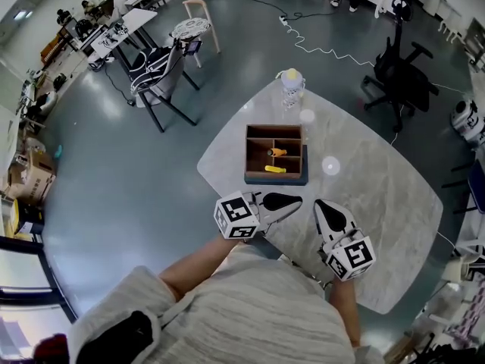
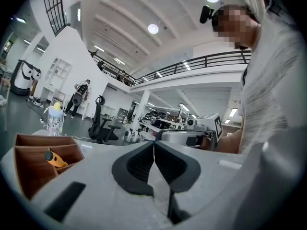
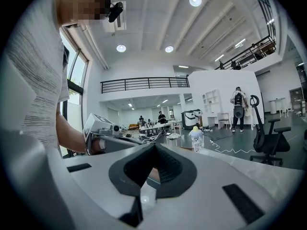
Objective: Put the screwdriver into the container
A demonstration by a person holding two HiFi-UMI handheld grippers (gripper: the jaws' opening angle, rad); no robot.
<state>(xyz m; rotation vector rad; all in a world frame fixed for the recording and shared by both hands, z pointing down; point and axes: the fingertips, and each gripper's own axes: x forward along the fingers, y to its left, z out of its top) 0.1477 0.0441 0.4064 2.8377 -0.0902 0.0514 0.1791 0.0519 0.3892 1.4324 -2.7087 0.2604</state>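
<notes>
Shut tight on nothing: left gripper (image 1: 292,201) and right gripper (image 1: 322,207), resting side by side near the desk (image 1: 379,226) edge, apart from the container (image 1: 251,165). Orange screwdriver (image 1: 277,152) inside one compartment; seemingly done.

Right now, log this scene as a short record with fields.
table: pale stone-look top
container: wooden, divided, mid-table
screwdriver: orange, lying in a middle compartment
yellow item: in the near compartment
bottle: upright at the far edge
left gripper: shut, empty, short of the container
right gripper: shut, empty, beside the left gripper
</notes>
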